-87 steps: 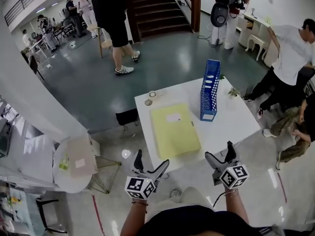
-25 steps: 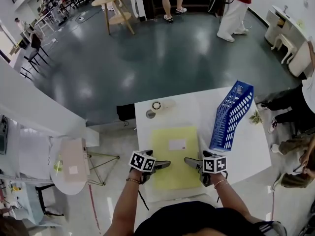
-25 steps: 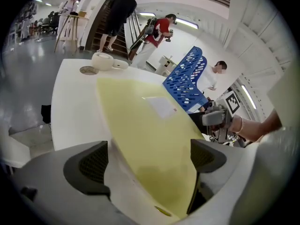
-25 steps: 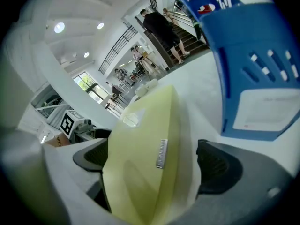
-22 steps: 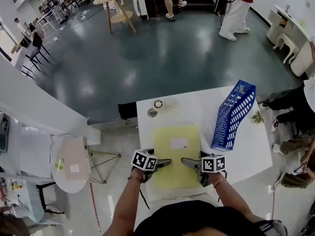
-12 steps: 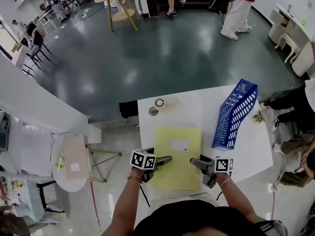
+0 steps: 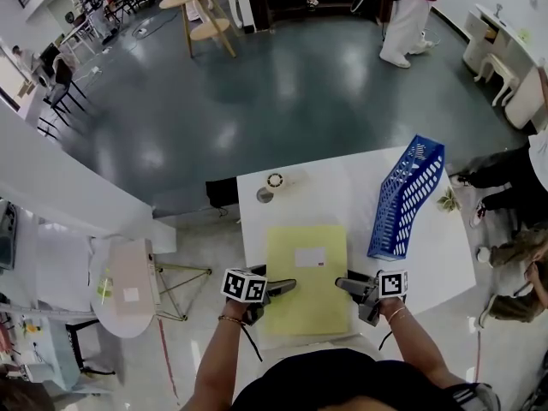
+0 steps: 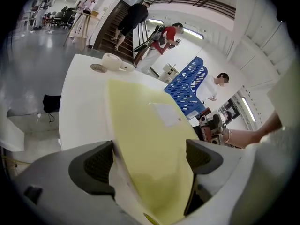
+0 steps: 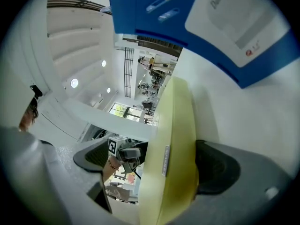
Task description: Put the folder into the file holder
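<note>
The yellow folder (image 7: 306, 276) lies flat on the white table (image 7: 342, 178), near its front edge. My left gripper (image 7: 282, 288) is at the folder's near-left edge. In the left gripper view the folder (image 8: 150, 139) fills the gap of the left gripper (image 8: 149, 161), and both pads touch it. My right gripper (image 7: 347, 285) is at the near-right edge. There the thick yellow spine (image 9: 176, 139) stands between the jaws of the right gripper (image 9: 154, 165). One pad touches it, the other stands apart. The blue file holder (image 7: 402, 199) stands upright past the folder's far right corner.
A tape roll (image 7: 275, 181) and a small disc (image 7: 261, 195) lie at the table's far left. A small plant (image 7: 447, 200) sits behind the holder. A round side table (image 7: 124, 285) stands to the left. People stand and crouch at the right and the far end.
My right gripper has slid from over the folder out to its right edge. The left gripper has kept to the near-left edge. The folder lies a little closer to the table's front.
</note>
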Action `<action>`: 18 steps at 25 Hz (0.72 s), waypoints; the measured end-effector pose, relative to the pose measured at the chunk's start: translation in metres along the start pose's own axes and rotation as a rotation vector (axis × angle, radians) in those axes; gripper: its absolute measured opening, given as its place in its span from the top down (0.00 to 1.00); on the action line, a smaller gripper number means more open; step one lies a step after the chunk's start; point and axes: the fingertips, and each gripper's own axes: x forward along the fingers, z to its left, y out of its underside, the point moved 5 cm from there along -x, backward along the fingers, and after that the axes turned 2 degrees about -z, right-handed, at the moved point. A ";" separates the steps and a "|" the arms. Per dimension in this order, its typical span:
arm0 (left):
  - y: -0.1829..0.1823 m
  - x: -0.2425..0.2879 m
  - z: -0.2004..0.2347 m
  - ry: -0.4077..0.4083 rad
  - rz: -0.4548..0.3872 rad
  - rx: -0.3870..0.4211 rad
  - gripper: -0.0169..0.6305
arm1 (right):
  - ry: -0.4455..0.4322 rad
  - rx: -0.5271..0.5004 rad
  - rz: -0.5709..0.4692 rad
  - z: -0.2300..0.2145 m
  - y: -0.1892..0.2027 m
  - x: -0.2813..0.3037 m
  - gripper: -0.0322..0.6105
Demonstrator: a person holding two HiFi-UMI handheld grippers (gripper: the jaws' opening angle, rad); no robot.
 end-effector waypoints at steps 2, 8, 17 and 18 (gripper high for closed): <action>0.000 -0.003 0.000 -0.005 -0.021 0.002 0.24 | -0.012 0.001 0.018 0.000 0.003 -0.003 0.07; 0.000 -0.009 -0.010 0.060 -0.051 0.014 0.29 | -0.171 0.068 0.040 0.009 0.018 -0.002 0.34; -0.004 -0.003 -0.022 0.053 -0.083 0.061 0.34 | -0.138 -0.016 0.120 0.017 0.025 0.017 0.43; -0.004 -0.003 -0.022 0.052 -0.085 0.063 0.34 | -0.131 -0.019 0.119 0.016 0.025 0.017 0.45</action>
